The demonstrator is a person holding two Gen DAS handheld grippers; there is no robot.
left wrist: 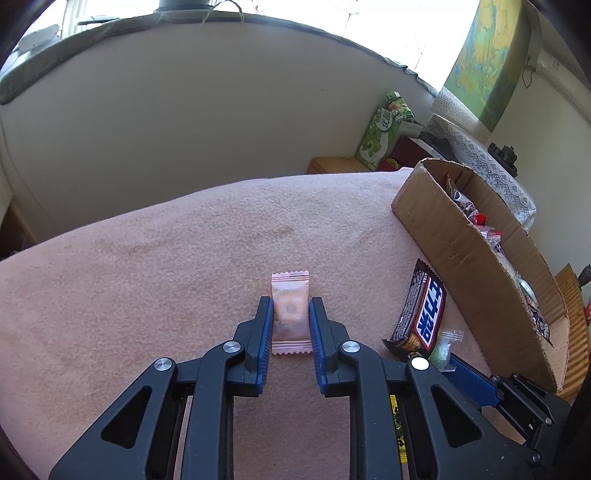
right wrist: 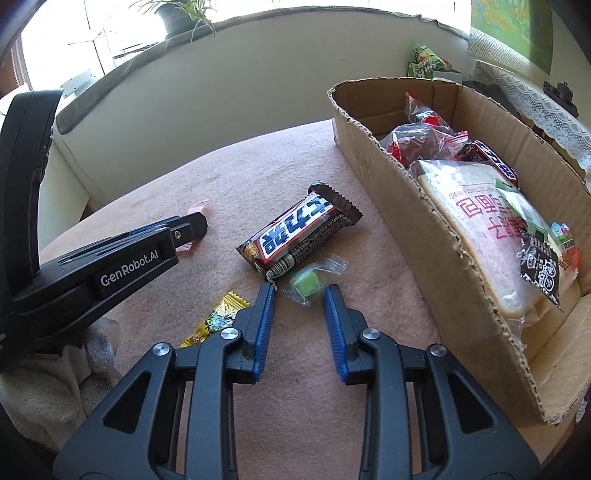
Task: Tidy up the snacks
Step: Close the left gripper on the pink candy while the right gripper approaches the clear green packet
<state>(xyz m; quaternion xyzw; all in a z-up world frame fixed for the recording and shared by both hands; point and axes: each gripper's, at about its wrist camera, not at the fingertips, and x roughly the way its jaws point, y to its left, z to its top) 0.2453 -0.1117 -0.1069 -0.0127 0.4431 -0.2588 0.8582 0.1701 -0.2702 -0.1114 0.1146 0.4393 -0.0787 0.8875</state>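
Pink blanket (left wrist: 166, 266), potted plant (right wrist: 177, 16) on windowsill, green painting (left wrist: 484, 55), lace cloth (right wrist: 535, 107)

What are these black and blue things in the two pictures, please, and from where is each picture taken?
They are two hand-held grasping tools, one in each of a person's hands; no robot. Each picture comes from a camera on one tool, looking along its fingers. The left tool has its jaws around a pink candy packet; contact is unclear. The right tool is open, a green wrapped candy just ahead. On the pink cloth lie a chocolate bar and a yellow candy. The cardboard box already holds snacks.
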